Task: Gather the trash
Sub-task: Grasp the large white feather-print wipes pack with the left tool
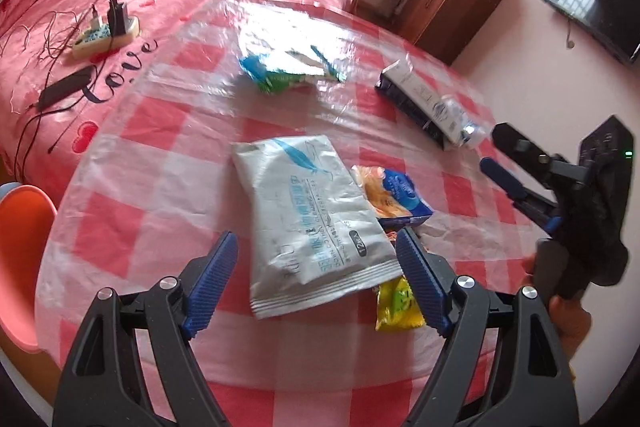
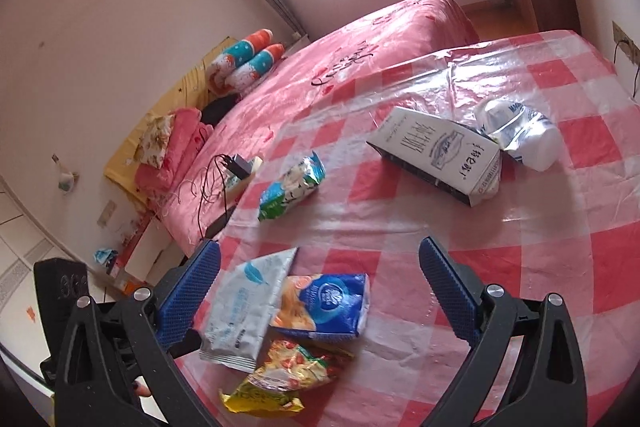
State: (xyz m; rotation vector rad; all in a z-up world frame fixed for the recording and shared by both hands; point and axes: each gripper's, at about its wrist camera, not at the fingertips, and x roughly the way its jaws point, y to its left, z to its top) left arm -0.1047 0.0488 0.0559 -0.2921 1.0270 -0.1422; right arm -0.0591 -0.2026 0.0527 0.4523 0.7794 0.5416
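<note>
My left gripper point(image 1: 316, 283) is wide open and holds nothing. The big white wipes pack point(image 1: 312, 227) lies flat on the checked tablecloth point(image 1: 160, 155), and its near end sits right between my two blue fingers point(image 1: 212, 283). I cannot tell if the fingers touch it or just hang over it.

Just beside the white pack, on its right, is a blue and orange snack bag point(image 1: 394, 197). Part of that bag is tucked under the white pack. A yellow wrapper point(image 1: 396, 307) lies close to my right-hand finger, peeking out from under the white pack's near end.

My right gripper point(image 2: 320, 291) is wide open too, with nothing in it. The same little pile lies low and to the left between its fingers: the white pack point(image 2: 244, 307), the blue bag point(image 2: 324, 307) and the yellow wrapper point(image 2: 280, 379).

Farther off on the cloth is a green and white bag point(image 2: 290, 185). Well past it lies a white milk carton point(image 2: 436, 155) on its side, with a squashed white bottle point(image 2: 520, 135) touching its far end.

Behind the table is a pink bed point(image 2: 360, 55) with a power strip point(image 1: 106, 35) on it.
</note>
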